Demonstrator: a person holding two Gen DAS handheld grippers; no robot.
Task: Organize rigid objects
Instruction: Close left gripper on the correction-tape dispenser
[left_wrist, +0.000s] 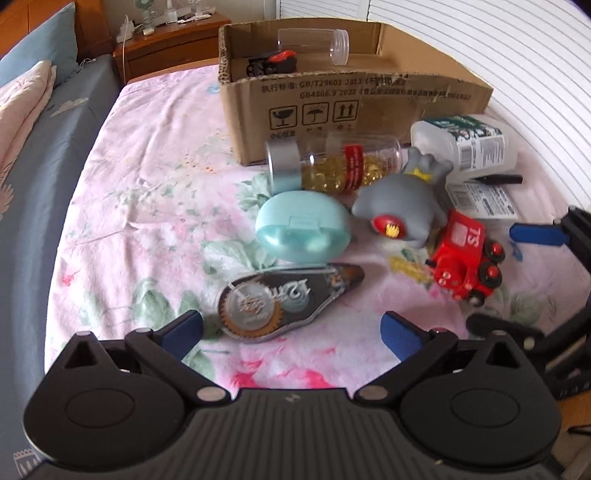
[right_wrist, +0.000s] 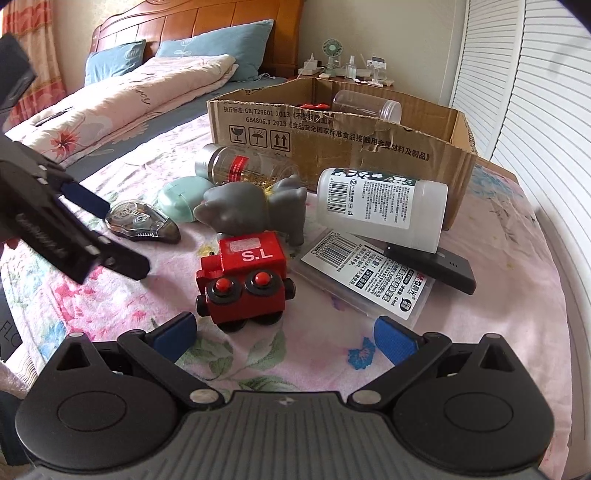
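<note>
On the flowered bedspread lie a correction tape dispenser, a mint oval case, a grey toy figure, a red toy train, a capsule bottle and a white bottle. My left gripper is open just short of the tape dispenser. My right gripper is open just before the train. The cardboard box holds a clear jar and a black-red toy.
A flat labelled pack and a black device lie right of the train. A folded quilt and pillows fill the far bed. A nightstand with a small fan stands behind the box; slatted doors lie to the right.
</note>
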